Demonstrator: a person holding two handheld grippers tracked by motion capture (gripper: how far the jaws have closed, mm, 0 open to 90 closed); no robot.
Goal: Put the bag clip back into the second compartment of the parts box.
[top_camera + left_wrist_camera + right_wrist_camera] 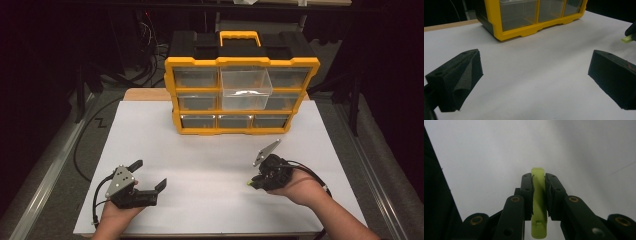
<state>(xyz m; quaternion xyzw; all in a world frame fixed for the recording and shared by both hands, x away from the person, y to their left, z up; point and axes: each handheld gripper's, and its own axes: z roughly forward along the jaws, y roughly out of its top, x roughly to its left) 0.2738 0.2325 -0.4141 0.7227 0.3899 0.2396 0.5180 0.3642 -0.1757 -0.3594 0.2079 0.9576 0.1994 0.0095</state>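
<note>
A yellow and black drawer organiser (235,85) stands at the back of the white table (210,165); its clear upper middle drawer (246,89) is pulled out. My right gripper (252,183) at the front right is shut on a small yellow-green plastic piece (539,202), which sticks out past the jaws (248,183) and points down at the table. My left gripper (148,175) at the front left is open, its black pads (456,80) wide apart with bare table between them. The organiser's lower corner (524,27) and the yellow-green piece (627,38) show far off in the left gripper view.
A wooden board edge (145,94) shows behind the white surface. Cables (95,125) lie on the floor at the left. Metal rails (45,175) run along both sides of the table. Bare white surface lies between the grippers and the organiser.
</note>
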